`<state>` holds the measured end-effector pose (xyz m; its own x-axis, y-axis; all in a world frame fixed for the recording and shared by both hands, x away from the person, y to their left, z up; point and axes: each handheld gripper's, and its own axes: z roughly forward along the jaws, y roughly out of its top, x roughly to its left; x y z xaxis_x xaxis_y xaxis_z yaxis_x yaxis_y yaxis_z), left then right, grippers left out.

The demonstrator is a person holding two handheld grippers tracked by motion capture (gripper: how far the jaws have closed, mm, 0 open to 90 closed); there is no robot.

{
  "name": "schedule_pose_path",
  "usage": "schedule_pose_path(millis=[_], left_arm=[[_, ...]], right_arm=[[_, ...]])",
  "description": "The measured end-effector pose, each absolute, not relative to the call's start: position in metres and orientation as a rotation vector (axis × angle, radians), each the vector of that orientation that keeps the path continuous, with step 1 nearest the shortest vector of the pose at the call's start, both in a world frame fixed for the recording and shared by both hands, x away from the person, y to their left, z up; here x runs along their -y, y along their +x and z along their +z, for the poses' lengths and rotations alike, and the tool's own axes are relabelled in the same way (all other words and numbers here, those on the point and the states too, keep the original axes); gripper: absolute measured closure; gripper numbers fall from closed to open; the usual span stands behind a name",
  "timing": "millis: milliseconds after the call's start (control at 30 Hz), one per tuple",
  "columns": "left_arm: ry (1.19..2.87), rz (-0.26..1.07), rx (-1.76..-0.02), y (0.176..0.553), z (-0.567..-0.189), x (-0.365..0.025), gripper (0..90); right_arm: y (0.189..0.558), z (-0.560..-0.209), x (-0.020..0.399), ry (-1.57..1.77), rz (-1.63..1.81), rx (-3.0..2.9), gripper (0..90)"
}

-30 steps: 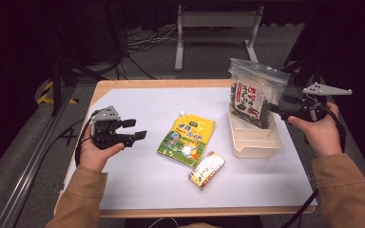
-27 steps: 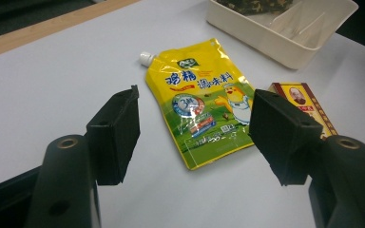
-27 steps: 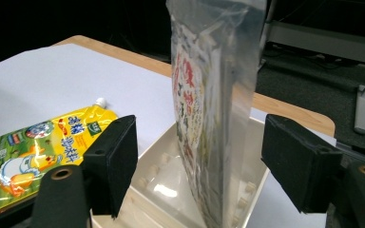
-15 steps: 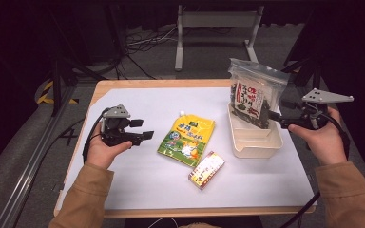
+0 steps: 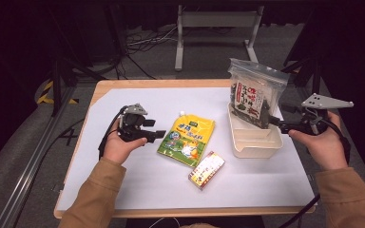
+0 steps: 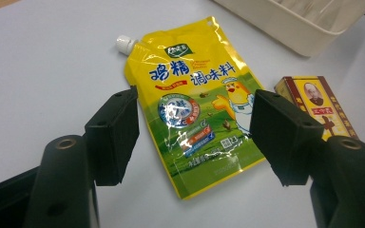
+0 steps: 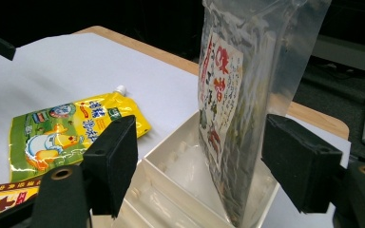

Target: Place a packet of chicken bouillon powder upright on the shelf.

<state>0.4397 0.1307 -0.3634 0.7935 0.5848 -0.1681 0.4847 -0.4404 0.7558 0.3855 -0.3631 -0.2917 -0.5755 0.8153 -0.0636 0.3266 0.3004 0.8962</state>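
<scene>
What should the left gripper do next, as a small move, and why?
Probably ease the left gripper down onto the yellow pouch. Its jaws stand open, the pouch lies flat on the table between and beyond them, untouched, while the clear bag already stands in the tray.

Left gripper (image 5: 156,135) is sliding rightward across the high view, from the left part of the white table toward the yellow pouch (image 5: 187,141), now just beside its left edge. Right gripper (image 5: 272,119) is backing off rightward, its jaws now standing apart around the seaweed bag (image 5: 254,92) upright in the tray (image 5: 256,147), no longer gripping.
</scene>
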Motion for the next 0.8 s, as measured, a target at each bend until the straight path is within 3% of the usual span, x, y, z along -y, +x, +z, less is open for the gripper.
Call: schedule_pose_path(millis=[800], left_arm=[[2.192,0.108,-0.891,0.467,-0.398,-0.099,33.7]], right_arm=[[0.372,-0.299,0.358,1.002,1.243,-2.053,27.3]])
